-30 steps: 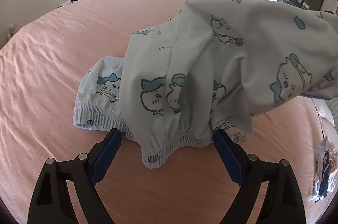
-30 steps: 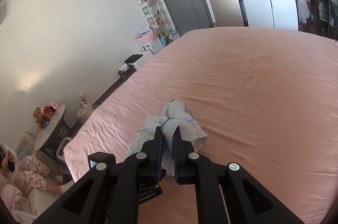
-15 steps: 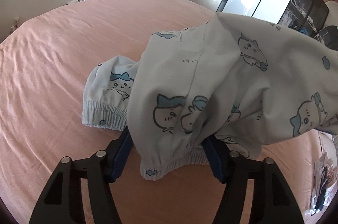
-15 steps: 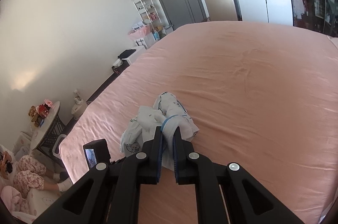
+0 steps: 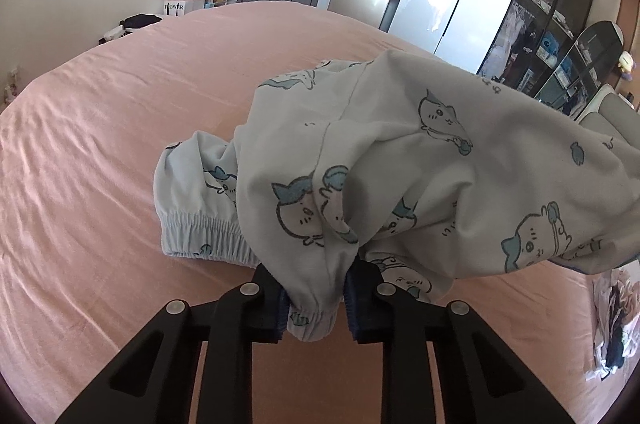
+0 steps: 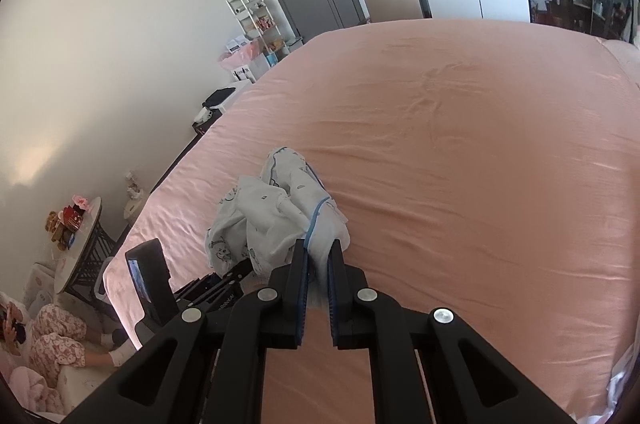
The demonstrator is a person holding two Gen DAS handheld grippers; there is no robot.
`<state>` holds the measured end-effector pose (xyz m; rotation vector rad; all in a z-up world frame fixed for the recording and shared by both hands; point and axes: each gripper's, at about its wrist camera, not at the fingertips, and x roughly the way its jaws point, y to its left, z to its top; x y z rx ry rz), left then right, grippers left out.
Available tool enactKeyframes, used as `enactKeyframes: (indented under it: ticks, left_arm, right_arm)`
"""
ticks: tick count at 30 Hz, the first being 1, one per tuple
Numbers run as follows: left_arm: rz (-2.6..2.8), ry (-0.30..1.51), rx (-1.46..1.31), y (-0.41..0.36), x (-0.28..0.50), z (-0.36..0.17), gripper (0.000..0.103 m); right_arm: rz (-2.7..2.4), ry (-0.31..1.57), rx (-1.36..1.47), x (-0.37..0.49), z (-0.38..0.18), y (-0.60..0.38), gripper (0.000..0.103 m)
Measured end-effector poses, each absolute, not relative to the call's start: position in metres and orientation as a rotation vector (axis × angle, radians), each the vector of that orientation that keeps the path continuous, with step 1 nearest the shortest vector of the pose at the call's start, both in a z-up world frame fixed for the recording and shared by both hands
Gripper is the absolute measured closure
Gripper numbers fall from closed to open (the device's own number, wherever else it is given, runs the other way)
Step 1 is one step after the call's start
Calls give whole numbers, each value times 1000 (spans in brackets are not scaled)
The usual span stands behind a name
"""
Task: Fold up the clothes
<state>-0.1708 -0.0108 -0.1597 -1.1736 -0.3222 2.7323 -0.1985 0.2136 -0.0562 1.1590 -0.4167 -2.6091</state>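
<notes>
The left gripper (image 5: 316, 298) is closing on a cuff of the pyjama trousers (image 5: 400, 160) while the right gripper (image 6: 318, 274) is clenched on their bunched cloth, so I think the thick elastic may slip out when lifted.

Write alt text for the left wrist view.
The left gripper is closing its jaws on the elastic cuff of pale cat-print pyjama trousers, which drape up and to the right over a pink bed. A second cuff lies on the sheet.
</notes>
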Motion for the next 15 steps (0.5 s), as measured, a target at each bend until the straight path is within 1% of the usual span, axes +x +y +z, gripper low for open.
enactKeyframes:
  ticks: [4,11,15]
  left_arm:
    - [2731,-280,-1156,-10,-182,-149,88]
    - [2716,-275,-1127,-1,-213,-136,88]
    - [2705,-226,-1120,3,-224,-137,88]
  right_arm:
    - [-2621,-414,1191,-196,-64,222,97]
    - [-2638,-446,1212,-189,-73,240,97]
    - [-2645,-464,1222,-185,-77,249,97]
